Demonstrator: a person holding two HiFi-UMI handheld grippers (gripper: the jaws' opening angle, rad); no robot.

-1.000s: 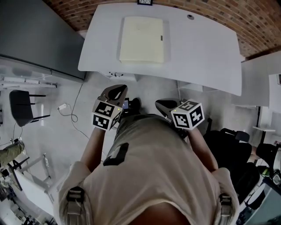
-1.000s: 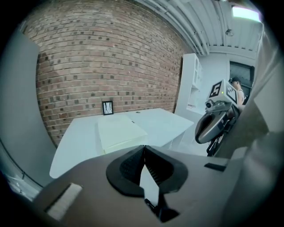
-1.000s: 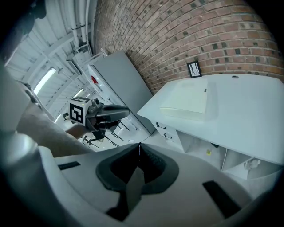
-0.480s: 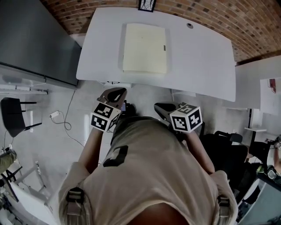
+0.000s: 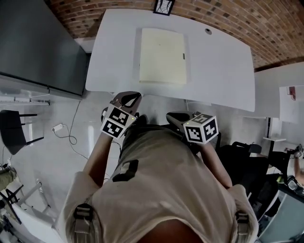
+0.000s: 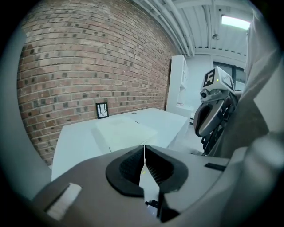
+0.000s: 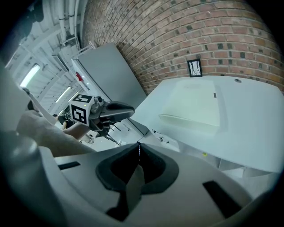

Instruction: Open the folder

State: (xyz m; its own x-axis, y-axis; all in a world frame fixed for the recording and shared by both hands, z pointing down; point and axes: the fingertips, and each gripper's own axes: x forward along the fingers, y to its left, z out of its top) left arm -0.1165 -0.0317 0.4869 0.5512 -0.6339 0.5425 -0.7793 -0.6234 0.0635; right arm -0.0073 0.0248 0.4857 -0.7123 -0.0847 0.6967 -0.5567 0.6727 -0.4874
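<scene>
Grey left tongs [image 5: 126,100] hang shut and empty, short of the white table [image 5: 223,71]. The cream folder [image 5: 162,56] lies closed near the table's middle, well apart from them. The right tongs [image 5: 178,116] are likewise shut on nothing. Shut tips may skid over the flat cover or shove the folder away unless they part to catch its edge. The head view places both tongs against the folder but hides their tips. The gripper views show the jaws pressed together and the folder's thickness.

We count: one folder [image 5: 162,56]; one large table [image 5: 218,66]; two grippers, left gripper [image 6: 144,147], right gripper [image 7: 139,145]; one framed picture [image 5: 162,6]; one black chair [image 5: 13,130]; one person [image 5: 161,190].
</scene>
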